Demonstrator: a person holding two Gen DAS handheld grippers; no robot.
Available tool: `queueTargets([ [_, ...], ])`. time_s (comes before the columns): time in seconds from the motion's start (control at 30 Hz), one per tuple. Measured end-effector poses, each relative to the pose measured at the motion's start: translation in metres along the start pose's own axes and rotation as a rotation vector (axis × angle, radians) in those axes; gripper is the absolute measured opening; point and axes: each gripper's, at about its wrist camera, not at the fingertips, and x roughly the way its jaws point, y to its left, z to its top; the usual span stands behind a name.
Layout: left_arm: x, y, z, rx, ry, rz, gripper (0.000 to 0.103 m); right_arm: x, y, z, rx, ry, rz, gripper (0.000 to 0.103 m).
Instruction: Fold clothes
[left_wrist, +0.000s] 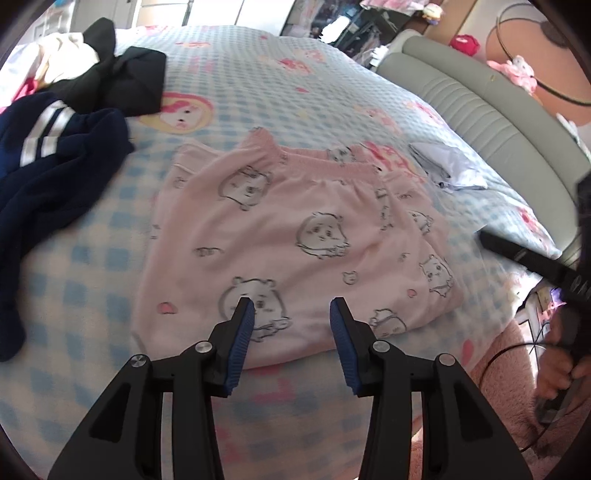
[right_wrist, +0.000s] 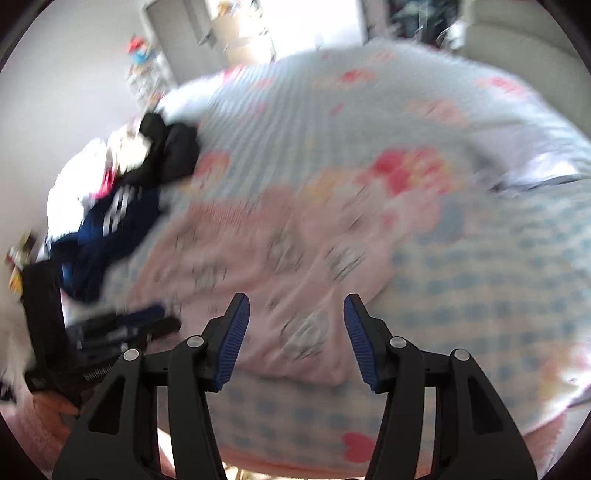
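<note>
The pink pyjama shorts lie folded on the blue checked bed cover, between a navy striped garment on the left and a small folded white piece. The left claw and right claw hover over the shorts' near edge, jaws apart and empty.
</note>
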Motion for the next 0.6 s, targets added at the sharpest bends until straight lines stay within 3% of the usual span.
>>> queueTargets([
  [0.07,0.004,-0.001,-0.001,0.016,0.016,0.04,0.046,0.032,0.005,-0.01,-0.027,0.11,-0.005,0.054],
  [0.13,0.006,0.002,-0.002,0.023,0.031,0.079,0.046,0.053,0.005,-0.018,-0.055,0.191,-0.078,0.048],
  [0.2,-0.002,0.013,0.001,0.011,0.024,0.11,0.045,0.048,0.004,-0.015,-0.076,0.184,-0.127,0.044],
  [0.27,-0.011,0.024,0.006,-0.007,0.01,0.135,0.045,0.036,0.002,-0.002,-0.105,0.157,-0.242,0.048],
  [0.33,-0.017,0.028,0.019,-0.004,-0.018,0.136,0.045,0.025,0.001,0.012,-0.126,0.105,-0.213,0.049],
  [0.47,-0.007,0.012,0.052,0.053,-0.059,0.077,0.045,0.026,0.0,0.052,-0.096,0.079,-0.024,0.05],
  [0.6,0.03,-0.007,0.074,0.089,-0.04,0.064,0.045,0.065,0.014,0.064,-0.148,0.131,0.001,0.051],
])
